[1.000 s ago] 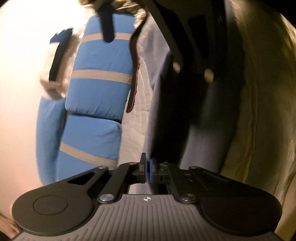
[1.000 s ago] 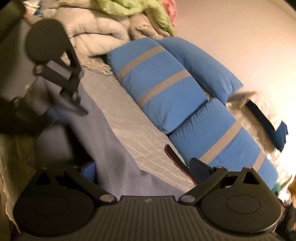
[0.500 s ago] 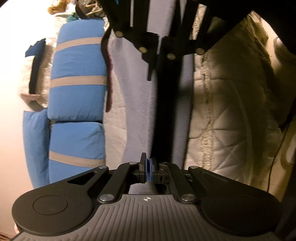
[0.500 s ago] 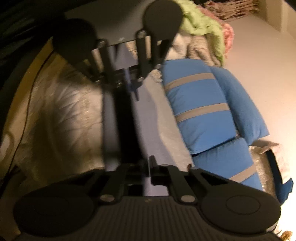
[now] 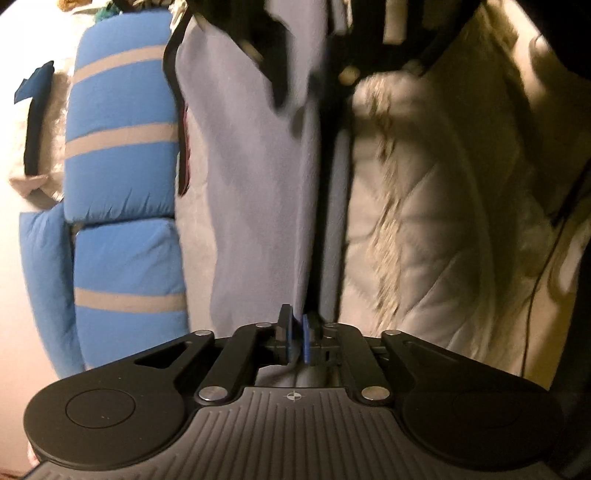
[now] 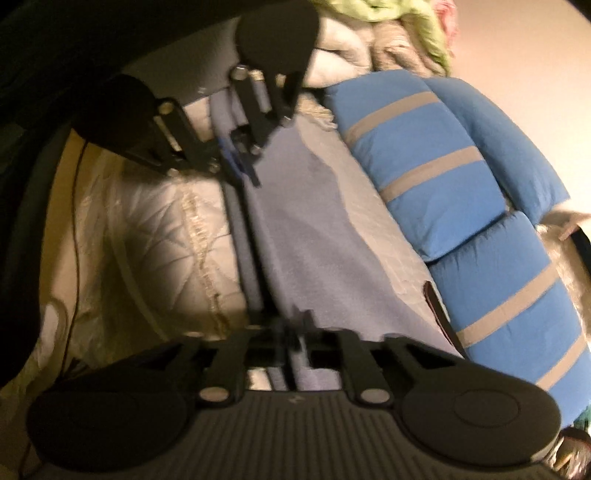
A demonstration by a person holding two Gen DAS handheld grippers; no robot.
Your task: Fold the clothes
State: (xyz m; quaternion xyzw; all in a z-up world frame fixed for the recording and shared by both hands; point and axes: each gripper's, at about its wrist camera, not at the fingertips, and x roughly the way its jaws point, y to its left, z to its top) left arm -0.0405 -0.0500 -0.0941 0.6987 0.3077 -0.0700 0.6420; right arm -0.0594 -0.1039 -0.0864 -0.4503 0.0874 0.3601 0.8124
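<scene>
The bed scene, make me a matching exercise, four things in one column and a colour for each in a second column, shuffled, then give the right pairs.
Things:
1. garment stretched between the two hand-held grippers
2. striped pillows
3. quilted bedspread
4. crumpled cloth on the pile at the far end

Colours:
A. cream
B. lime green
C. greyish lavender
D. bright blue with tan bands

Pairs: 1-C, 2-D, 3-A, 4-B
</scene>
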